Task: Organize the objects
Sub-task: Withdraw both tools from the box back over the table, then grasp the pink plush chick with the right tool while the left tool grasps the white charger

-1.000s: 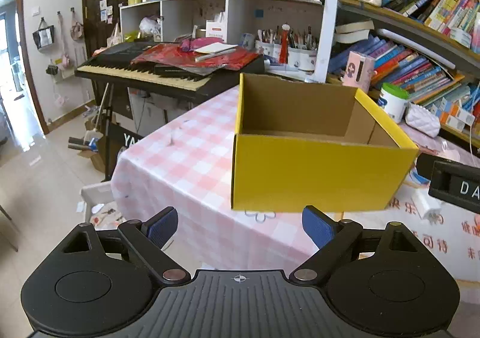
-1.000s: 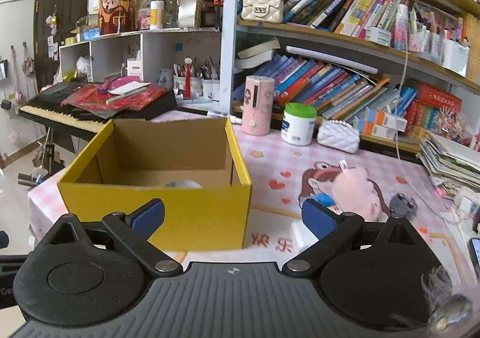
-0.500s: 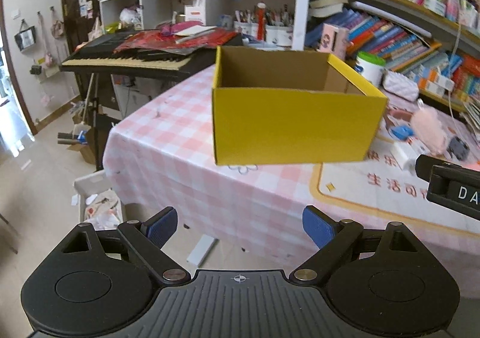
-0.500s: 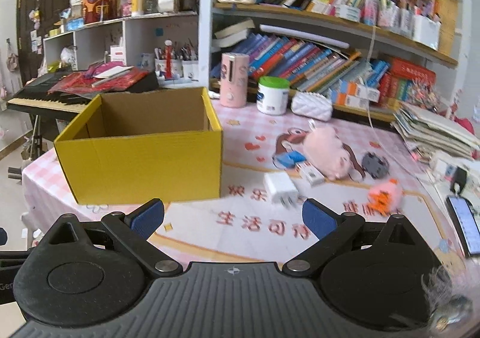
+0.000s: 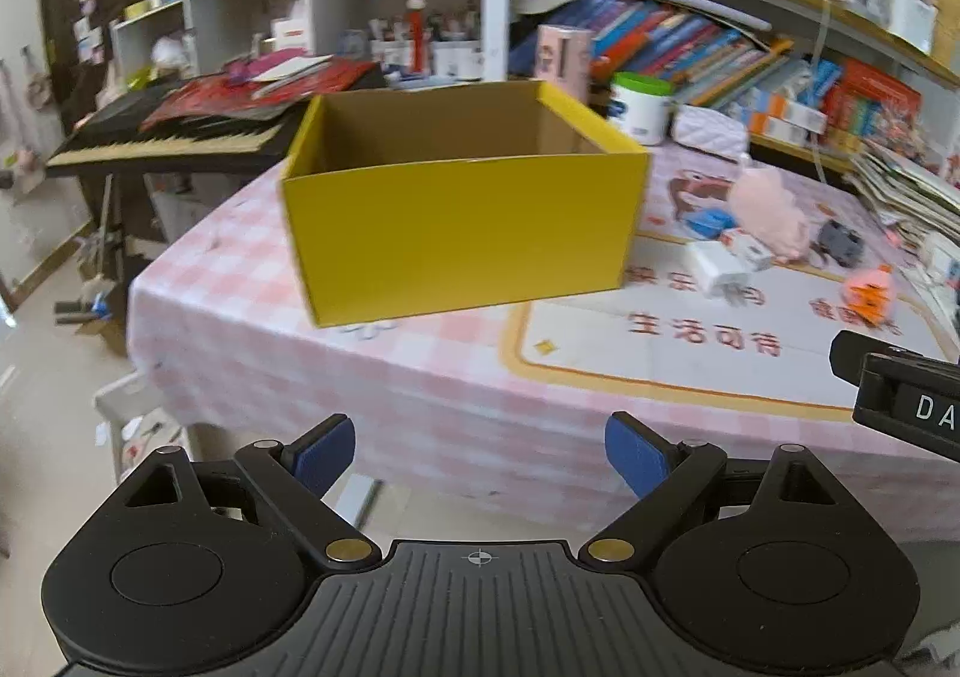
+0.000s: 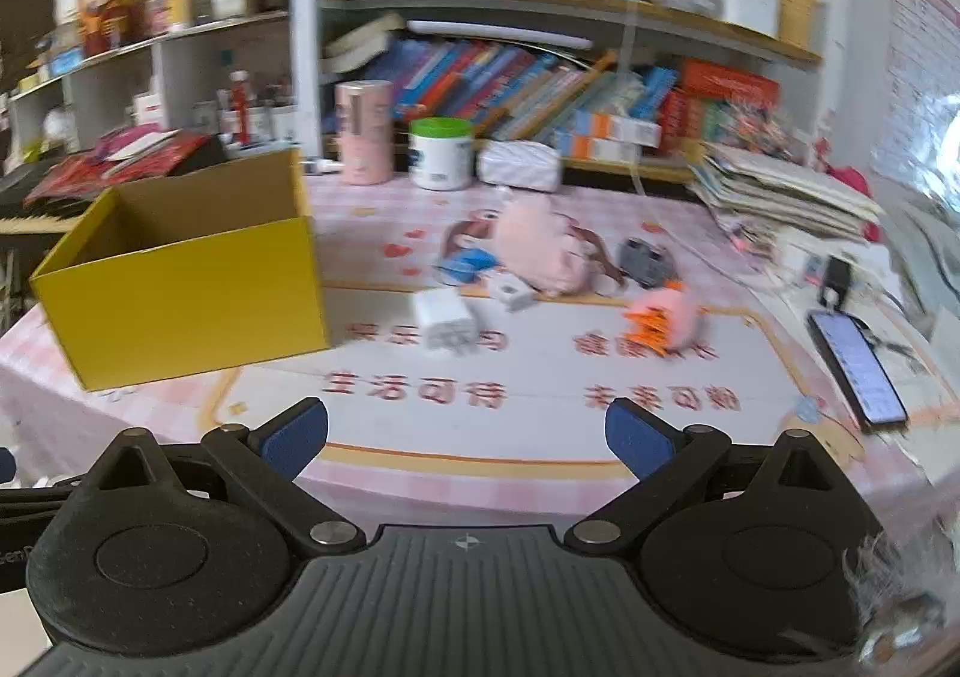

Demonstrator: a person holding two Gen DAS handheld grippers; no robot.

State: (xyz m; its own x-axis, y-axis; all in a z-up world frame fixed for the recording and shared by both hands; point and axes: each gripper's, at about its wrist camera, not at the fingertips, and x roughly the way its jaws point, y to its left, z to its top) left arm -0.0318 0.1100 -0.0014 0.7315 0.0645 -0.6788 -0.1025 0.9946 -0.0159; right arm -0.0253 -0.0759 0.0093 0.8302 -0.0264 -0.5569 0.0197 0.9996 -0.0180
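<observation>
The left hand-held gripper (image 5: 480, 452) has its jaws spread wide with nothing between the blue pads, and it hangs off the near edge of the counter (image 5: 420, 395), which is covered in a pink checked cloth. The right hand-held gripper (image 6: 467, 434) is equally wide and empty, also short of the near edge; part of its black body shows at the right border of the left wrist view.

Ahead of the left one, near the counter's left end, stands the yellow cardboard box (image 5: 462, 221), open at the top; what shows of its inside looks bare. To the box's right, on a printed mat (image 6: 540, 371), lie the small things: a white charger (image 6: 444, 320) just beside the box, a small white cube (image 6: 511, 291), a blue item (image 6: 467, 263), a pink plush toy (image 6: 543, 251), a dark grey object (image 6: 645, 260) and an orange-and-pink toy (image 6: 666, 320). A phone (image 6: 858, 371) with a lit screen lies toward the right edge. Along the far edge stand a pink canister (image 6: 363, 131), a green-lidded white jar (image 6: 440, 152) and a white pouch (image 6: 519, 167), backed by bookshelves (image 6: 540, 77).
</observation>
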